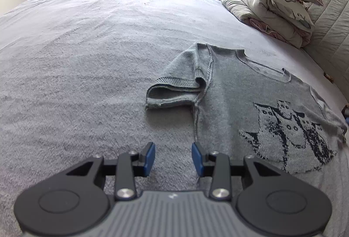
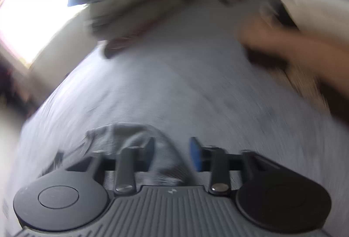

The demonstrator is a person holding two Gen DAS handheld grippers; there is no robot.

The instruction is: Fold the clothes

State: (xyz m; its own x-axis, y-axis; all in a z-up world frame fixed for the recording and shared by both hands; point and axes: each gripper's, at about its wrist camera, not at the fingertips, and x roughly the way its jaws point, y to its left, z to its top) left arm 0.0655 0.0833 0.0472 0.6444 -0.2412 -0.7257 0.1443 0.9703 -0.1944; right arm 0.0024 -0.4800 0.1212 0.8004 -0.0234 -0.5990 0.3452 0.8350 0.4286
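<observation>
- Here, your left gripper point(image 1: 173, 158) hangs low over the bed point(image 1: 87, 62), its blue pads apart with nothing between them, right beside the side seam of the grey sweater point(image 1: 229, 93).
- That sweater lies spread flat on the bed with its seams showing, likely inside out; its one sleeve point(image 1: 176, 88) is turned in toward the body, so the fold looks barely begun.
- It is a soft knit with ribbed cuffs and a dark woven cat figure point(image 1: 290, 134); expect it to drape and slip.
- The bed cover is a napped, towel-like grey that should hold the cloth in place.
- Your right gripper point(image 2: 172, 155) also stands apart, gripping nothing; grey cloth lies under and behind it in a heavily blurred view.
- Folded bedding point(image 1: 268, 5) is stacked well apart near the headboard, clear of your working area.
</observation>
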